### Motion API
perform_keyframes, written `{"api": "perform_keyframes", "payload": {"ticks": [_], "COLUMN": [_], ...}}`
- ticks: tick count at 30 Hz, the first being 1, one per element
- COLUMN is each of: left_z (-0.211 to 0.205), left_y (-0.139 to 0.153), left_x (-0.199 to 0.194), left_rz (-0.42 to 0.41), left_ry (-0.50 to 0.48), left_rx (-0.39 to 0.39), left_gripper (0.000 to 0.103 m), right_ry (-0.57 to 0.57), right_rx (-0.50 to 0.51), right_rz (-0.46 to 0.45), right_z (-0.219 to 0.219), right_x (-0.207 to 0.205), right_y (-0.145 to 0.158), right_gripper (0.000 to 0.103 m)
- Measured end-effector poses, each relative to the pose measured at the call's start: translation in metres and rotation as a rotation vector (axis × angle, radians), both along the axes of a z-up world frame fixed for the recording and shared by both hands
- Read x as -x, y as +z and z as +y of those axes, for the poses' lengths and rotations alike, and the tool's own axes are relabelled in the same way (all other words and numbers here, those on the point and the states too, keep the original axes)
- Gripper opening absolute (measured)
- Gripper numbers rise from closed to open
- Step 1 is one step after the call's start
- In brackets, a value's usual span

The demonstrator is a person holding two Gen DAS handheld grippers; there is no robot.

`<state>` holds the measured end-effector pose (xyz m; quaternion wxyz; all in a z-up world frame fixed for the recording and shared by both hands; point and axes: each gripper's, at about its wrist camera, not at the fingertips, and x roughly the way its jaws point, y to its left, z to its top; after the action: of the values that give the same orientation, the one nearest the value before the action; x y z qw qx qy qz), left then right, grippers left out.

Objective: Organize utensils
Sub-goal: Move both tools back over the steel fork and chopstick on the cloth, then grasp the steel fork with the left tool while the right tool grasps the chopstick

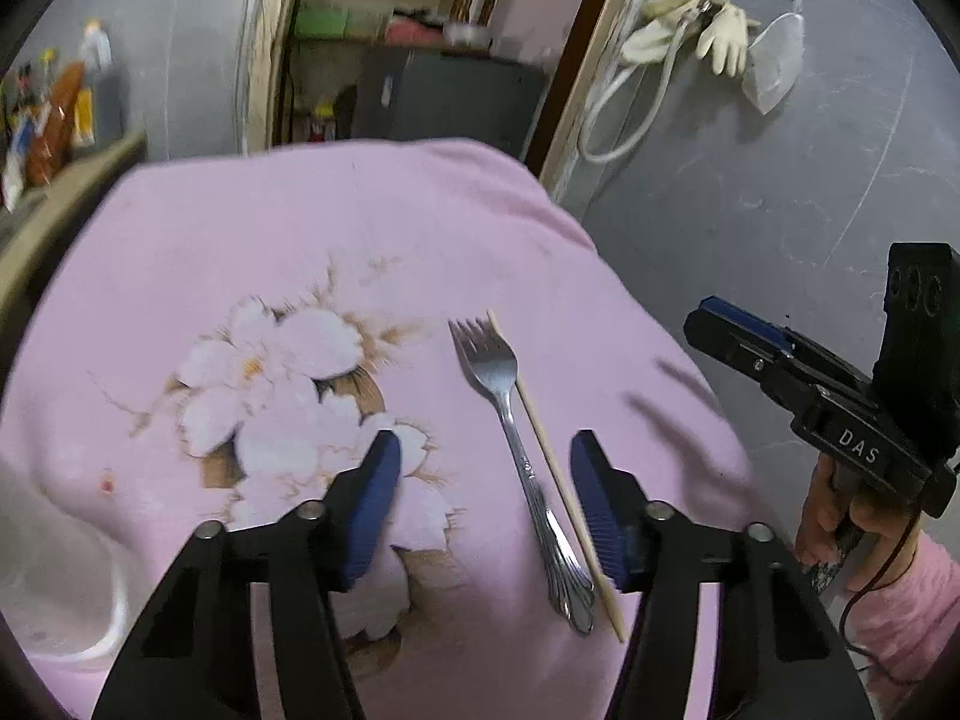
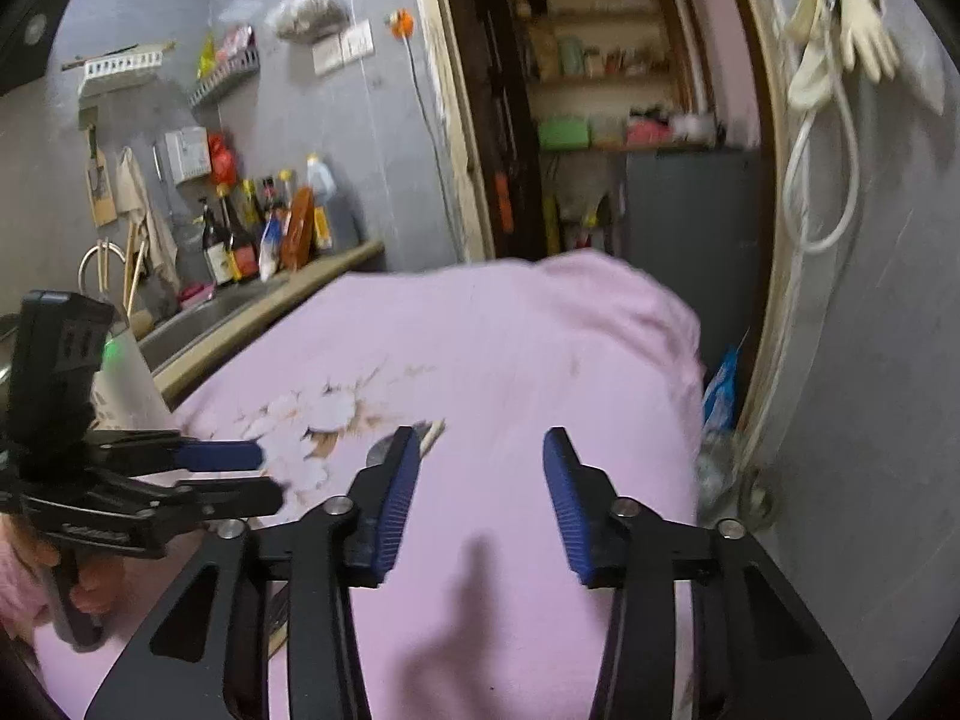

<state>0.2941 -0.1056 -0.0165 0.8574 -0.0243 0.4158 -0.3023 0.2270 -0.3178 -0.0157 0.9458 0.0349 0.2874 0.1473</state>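
Observation:
A metal fork [image 1: 513, 450] and one wooden chopstick [image 1: 555, 474] lie side by side on a pink cloth [image 1: 300, 240] printed with white flowers. My left gripper [image 1: 486, 474] hovers over them, open. In the left wrist view both utensils show between its blue pads, close to the right one, and neither pad touches them. My right gripper [image 2: 480, 468] is open over bare pink cloth with nothing between its fingers. It also shows at the right edge of the left wrist view, right gripper [image 1: 714, 324], held by a hand [image 1: 840, 516] in a pink sleeve. The chopstick tip [image 2: 433, 435] peeks past the right gripper's left finger.
A counter [image 2: 270, 312] with a sink and several bottles [image 2: 264, 234] runs along the cloth's left side. Behind the cloth is a doorway with shelves [image 2: 600, 138]. Gloves [image 1: 714, 30] and a white hose [image 1: 612, 120] hang on the grey wall at right. A pale translucent object [image 1: 90, 612] lies at lower left.

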Motion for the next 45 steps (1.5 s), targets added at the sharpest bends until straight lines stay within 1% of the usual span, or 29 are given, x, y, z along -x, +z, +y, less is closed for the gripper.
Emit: {"api": "perform_keyframes", "payload": {"ticks": [1,4,9,13,19,21,23,27,29,33,36,39,45], "left_z": [-0.002,-0.004,-0.010,-0.012,-0.012,-0.011,-0.013,-0.015,-0.019,-0.020,-0.017,-0.009,0.011], "left_y": [-0.003,-0.006,-0.013,-0.014,-0.016,-0.015,-0.015,-0.015,-0.015,-0.014,-0.014,-0.014,-0.013], "left_x": [-0.005,-0.018,-0.035,-0.047,-0.058,-0.058,-0.058,-0.060,-0.061,-0.059,-0.058,-0.057,-0.046], "left_rz": [0.025,0.065,0.115,0.136,0.167,0.173,0.181,0.193,0.201,0.184,0.186,0.195,0.191], "left_ry": [-0.005,-0.012,-0.017,-0.012,-0.012,-0.020,-0.029,-0.034,-0.037,-0.024,-0.008,0.003,0.031], "left_rx": [0.003,0.007,-0.011,-0.010,0.012,0.019,0.032,0.045,0.050,0.032,0.023,0.028,0.011], "left_gripper": [0.046,0.041,0.033,0.027,0.024,0.021,0.015,0.012,0.003,0.001,0.000,0.000,0.000], "right_ry": [0.005,0.018,0.028,0.031,0.034,0.034,0.036,0.041,0.046,0.054,0.065,0.077,0.115], "right_rx": [-0.006,-0.016,-0.043,-0.056,-0.052,-0.050,-0.050,-0.051,-0.050,-0.041,-0.029,-0.022,-0.005], "right_rz": [0.017,0.065,0.135,0.160,0.175,0.180,0.188,0.212,0.226,0.257,0.273,0.284,0.300], "right_z": [-0.001,-0.002,-0.004,-0.004,-0.003,-0.002,-0.001,0.002,0.004,0.008,0.012,0.016,0.032], "right_x": [-0.003,-0.010,-0.022,-0.025,-0.027,-0.029,-0.030,-0.034,-0.037,-0.041,-0.043,-0.046,-0.053], "right_y": [-0.002,-0.006,-0.014,-0.016,-0.017,-0.017,-0.018,-0.021,-0.024,-0.028,-0.030,-0.032,-0.033], "right_gripper": [0.035,0.032,0.031,0.031,0.031,0.031,0.031,0.031,0.031,0.029,0.028,0.025,0.024]}}
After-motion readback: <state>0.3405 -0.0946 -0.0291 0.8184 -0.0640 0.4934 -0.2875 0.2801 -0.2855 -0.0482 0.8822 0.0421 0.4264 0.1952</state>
